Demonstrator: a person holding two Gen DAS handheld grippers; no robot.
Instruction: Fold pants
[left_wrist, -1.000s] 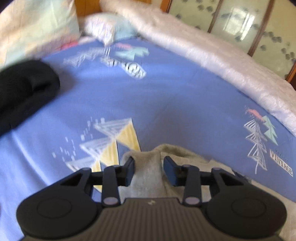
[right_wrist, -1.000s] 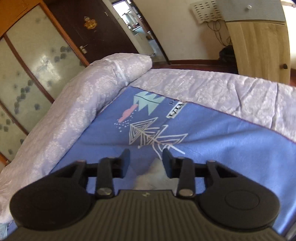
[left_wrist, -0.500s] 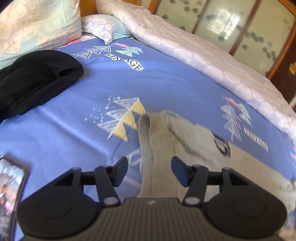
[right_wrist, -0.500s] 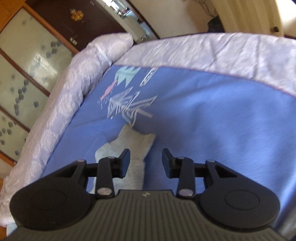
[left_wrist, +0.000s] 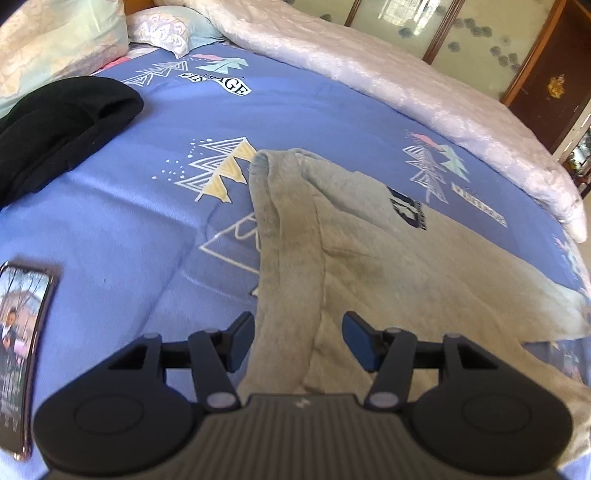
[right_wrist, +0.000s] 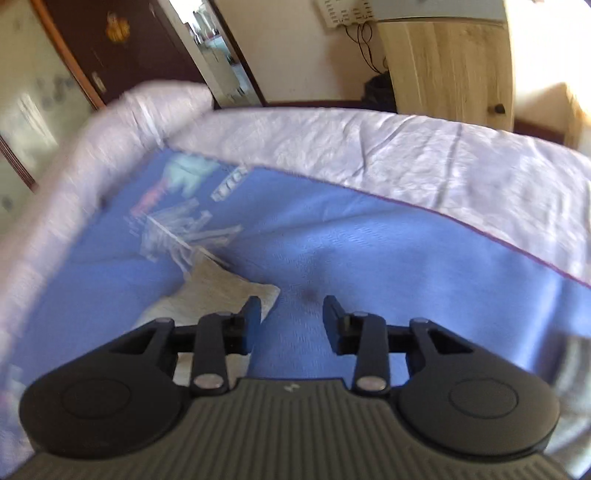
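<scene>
Grey pants (left_wrist: 369, 251) with a dark logo patch lie spread on the blue patterned bedspread (left_wrist: 166, 229). Their waistband edge forms a raised fold running toward my left gripper (left_wrist: 298, 338). That gripper is open and hovers above the near end of the fold, holding nothing. In the right wrist view a grey leg end (right_wrist: 221, 291) lies on the bedspread (right_wrist: 369, 266) just left of my right gripper (right_wrist: 291, 321). That gripper is open and empty over bare blue cloth.
A black garment (left_wrist: 55, 136) lies at the far left. A phone (left_wrist: 22, 347) with a lit screen lies at the near left. Pillows (left_wrist: 55, 40) and a rolled white quilt (left_wrist: 406, 88) line the far side. A wooden cabinet (right_wrist: 443, 62) stands beyond the bed.
Both grippers let go of the pants and drew back and up. The left jaws opened wider. The pants now lie flat on the bedspread. The right gripper shifted right, off the leg end.
</scene>
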